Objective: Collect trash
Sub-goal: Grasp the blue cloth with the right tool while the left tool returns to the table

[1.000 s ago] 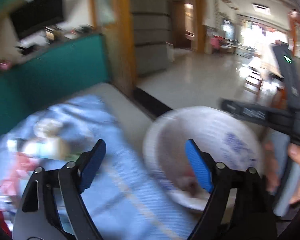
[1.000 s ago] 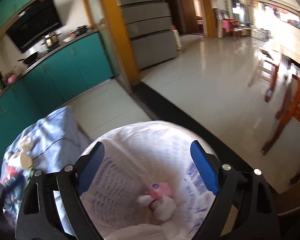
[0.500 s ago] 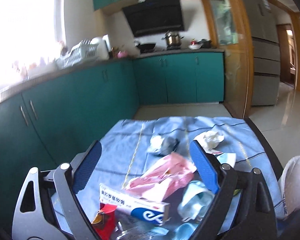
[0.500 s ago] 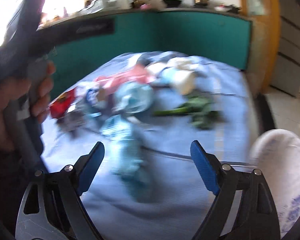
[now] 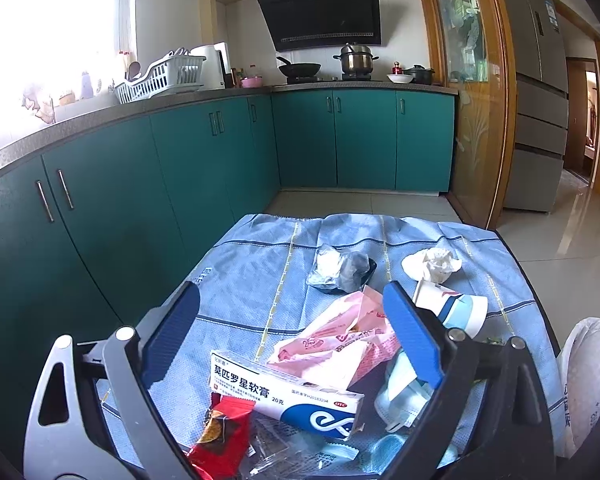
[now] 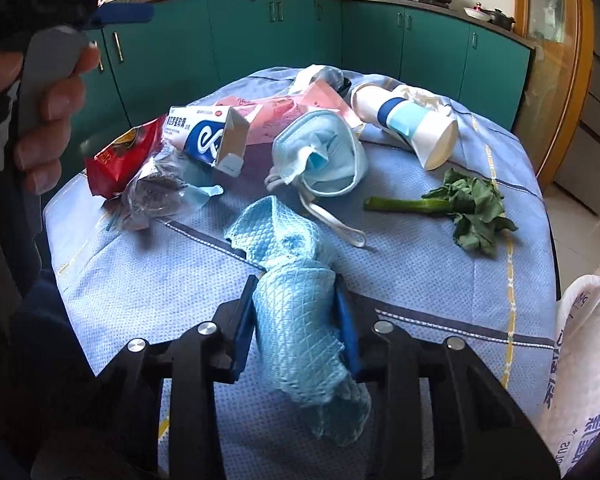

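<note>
Right wrist view: right tool (image 6: 296, 330) has just been closing and now pinches the blue cloth (image 6: 296, 300) between both pads. The cloth's long axis runs along the tool's fingers, from the near edge of the surface (image 6: 440, 280) toward the trash pile; its far end is bunched on the blue tablecloth, its near end hangs past the pads.

Left wrist view: left tool (image 5: 292, 334) has just been opening; jaws spread wide, nothing pinched, hovering over the pile. The left hand (image 6: 40, 116) on its handle shows at the left of the right wrist view.

Count on the surface, one of each:
- ointment box (image 6: 204, 136), long axis running left to right and slightly toward the viewer, open flap at the near end
- face mask (image 6: 324, 156), cupped, straps trailing toward the cloth
- paper cup (image 6: 408, 124), on its side, mouth pointing right and toward the near side
- leafy green stalk (image 6: 452, 206), stem end pointing left, leaves right
- red snack wrapper (image 6: 120, 160)
- pink plastic bag (image 5: 336, 340)
- crumpled tissue (image 5: 432, 264)
- clear wrapper (image 6: 156, 192) with dark contents
- dark foil wrapper (image 5: 340, 270) at the far side

One white bag (image 6: 580, 360) stands just beside the surface's right edge.
</note>
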`<state>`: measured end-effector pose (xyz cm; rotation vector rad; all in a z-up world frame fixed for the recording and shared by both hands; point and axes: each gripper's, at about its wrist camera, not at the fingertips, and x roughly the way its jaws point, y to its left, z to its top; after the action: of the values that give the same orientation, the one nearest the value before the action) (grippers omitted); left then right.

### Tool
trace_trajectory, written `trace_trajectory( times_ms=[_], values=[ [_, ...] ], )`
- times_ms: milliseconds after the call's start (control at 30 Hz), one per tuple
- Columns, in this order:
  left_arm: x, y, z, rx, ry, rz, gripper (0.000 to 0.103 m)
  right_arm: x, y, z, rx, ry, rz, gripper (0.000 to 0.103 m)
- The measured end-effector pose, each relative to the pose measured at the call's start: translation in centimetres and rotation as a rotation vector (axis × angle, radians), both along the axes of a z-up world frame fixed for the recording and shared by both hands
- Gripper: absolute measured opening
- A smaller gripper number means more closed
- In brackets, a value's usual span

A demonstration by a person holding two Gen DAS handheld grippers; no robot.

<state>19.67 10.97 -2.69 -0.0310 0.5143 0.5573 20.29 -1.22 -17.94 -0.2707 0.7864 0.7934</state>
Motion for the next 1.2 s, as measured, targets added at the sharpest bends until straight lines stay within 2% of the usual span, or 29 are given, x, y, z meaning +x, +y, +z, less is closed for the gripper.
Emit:
trace_trajectory(
  times_ms=[333, 533, 1067, 1200],
  values=[
    [-0.1, -0.3, -0.2, 0.003, 0.018, -0.01, 0.093, 1.6, -4.9, 2.2, 0.084, -0.017, -0.155, 0.036],
    [0.0, -0.6, -0.5, 0.006, 0.038, -0.031, 0.094, 2.3, -6.0, 2.2, 0.088, -0.014, -0.221, 0.036],
    [0.2, -0.4, -1.2, -0.044, 0.074, -0.078, 0.095, 3.0, -5.8, 1.5, 0.077, -0.002, -0.253, 0.037],
    [0.4, -0.1, -1.5, -0.082, 0.091, -0.09, 0.096, 3.1, -5.9, 1.5, 0.078, -0.002, -0.257, 0.037]
  ],
)
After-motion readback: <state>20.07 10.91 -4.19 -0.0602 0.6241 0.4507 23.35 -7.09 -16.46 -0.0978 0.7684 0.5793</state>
